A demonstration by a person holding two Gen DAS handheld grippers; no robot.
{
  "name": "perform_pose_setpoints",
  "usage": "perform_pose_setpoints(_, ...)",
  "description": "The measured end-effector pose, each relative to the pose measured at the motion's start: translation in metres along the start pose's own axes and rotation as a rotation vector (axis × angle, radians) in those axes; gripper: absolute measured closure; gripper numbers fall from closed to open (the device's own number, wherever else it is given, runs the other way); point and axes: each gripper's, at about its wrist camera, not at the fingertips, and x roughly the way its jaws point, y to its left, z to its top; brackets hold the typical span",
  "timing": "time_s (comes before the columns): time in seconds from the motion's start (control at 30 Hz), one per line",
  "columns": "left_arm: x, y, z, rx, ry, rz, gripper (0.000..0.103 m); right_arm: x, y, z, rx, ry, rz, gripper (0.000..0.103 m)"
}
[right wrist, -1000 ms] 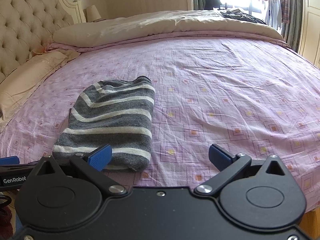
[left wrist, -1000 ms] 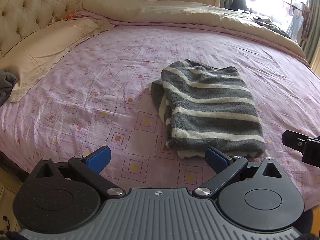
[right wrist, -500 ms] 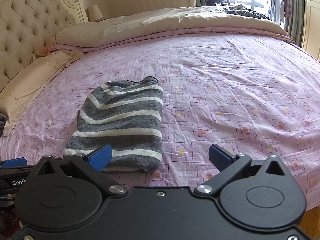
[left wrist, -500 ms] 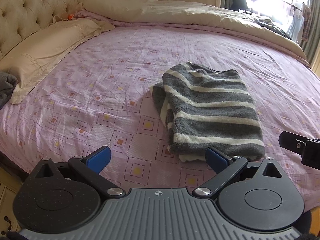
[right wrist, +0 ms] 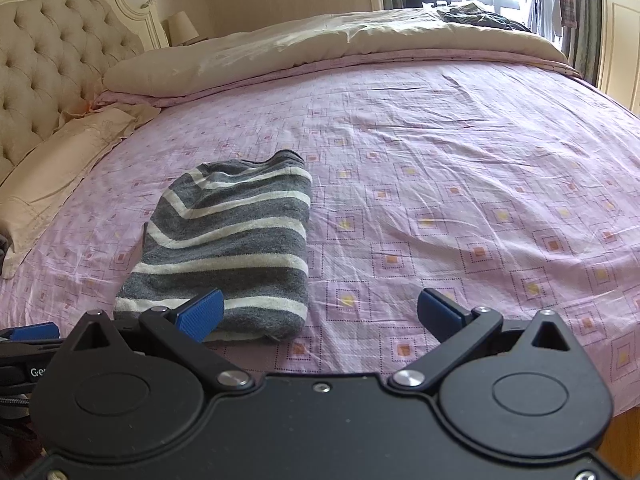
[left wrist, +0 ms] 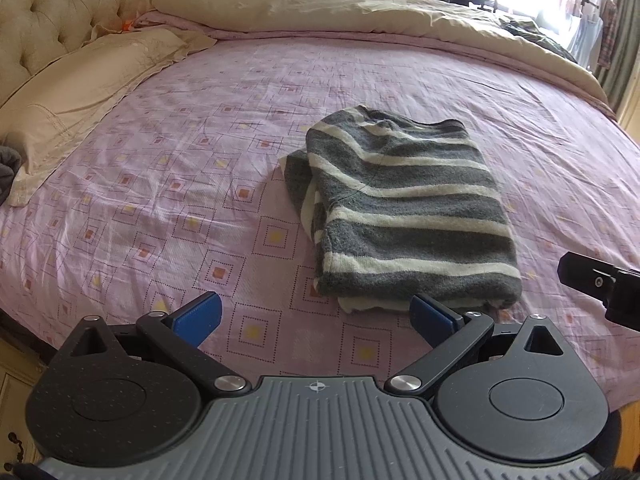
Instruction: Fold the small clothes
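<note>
A grey sweater with white stripes (left wrist: 408, 208) lies folded into a neat rectangle on the pink patterned bedsheet (left wrist: 180, 184). My left gripper (left wrist: 316, 316) hovers open just short of its near edge, holding nothing. In the right wrist view the same sweater (right wrist: 232, 248) sits left of centre. My right gripper (right wrist: 320, 312) is open and empty, its left blue pad over the sweater's near corner and the rest over bare sheet. The right gripper's black body (left wrist: 600, 284) shows at the right edge of the left wrist view.
A tufted beige headboard (right wrist: 52, 64) and a beige pillow (left wrist: 88, 84) lie to the left. A folded beige duvet (right wrist: 340, 44) runs along the far side, with dark clothes (right wrist: 476, 18) on it near the window. The bed's near edge is just below the grippers.
Both grippers have drawn back and risen a little from the sweater, so it sits farther off in both views. The sweater itself has not moved.
</note>
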Motion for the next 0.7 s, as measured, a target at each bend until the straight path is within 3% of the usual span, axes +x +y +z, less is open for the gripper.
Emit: perform_pose_setpoints(0.7,0.005,-0.014,0.002,0.019,0.013,-0.017,0.002,0.011,-0.008,0.001,0.022,0.019,0.017,0.000)
